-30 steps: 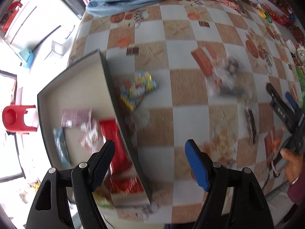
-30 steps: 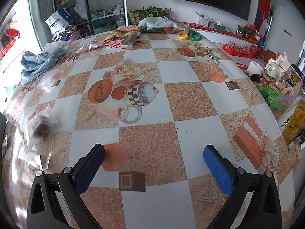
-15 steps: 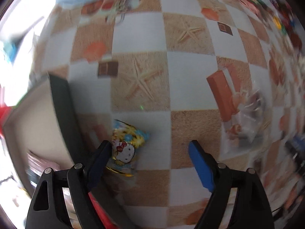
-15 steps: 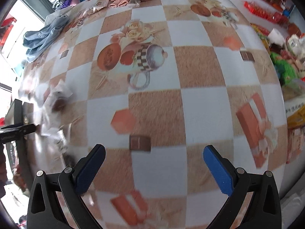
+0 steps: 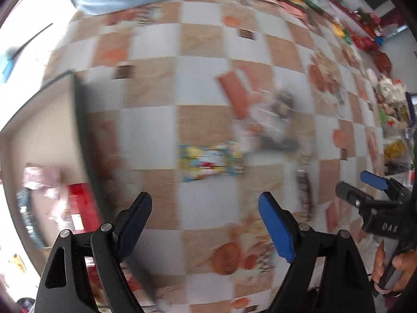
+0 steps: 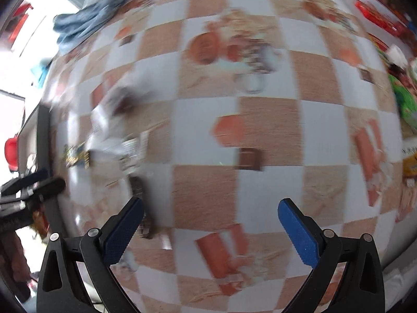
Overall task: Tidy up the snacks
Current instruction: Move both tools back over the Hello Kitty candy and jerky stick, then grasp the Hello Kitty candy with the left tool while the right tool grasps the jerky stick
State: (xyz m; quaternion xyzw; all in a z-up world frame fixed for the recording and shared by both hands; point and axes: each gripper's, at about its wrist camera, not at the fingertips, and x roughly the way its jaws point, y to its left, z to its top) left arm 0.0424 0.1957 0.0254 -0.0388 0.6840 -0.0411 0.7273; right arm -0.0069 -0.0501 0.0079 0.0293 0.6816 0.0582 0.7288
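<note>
Sitting at the bench's (image 5: 208,99) left edge, a shallow box (image 5: 80,120) holds a red packet (image 5: 80,206) and pale wrappers. Both tongs, left (image 5: 206,208) and right (image 6: 211,214), gape empty; a colourful snack packet (image 5: 211,164) lies outside.

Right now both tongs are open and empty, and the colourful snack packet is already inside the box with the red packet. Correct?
Not quite. The left wrist view shows the colourful snack packet lying on the table outside the box; both tongs, left and right, are open and empty.

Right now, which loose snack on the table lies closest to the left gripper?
The yellow-and-blue cartoon packet, just ahead of the open left gripper; the clear-wrapped snacks lie farther off.
</note>
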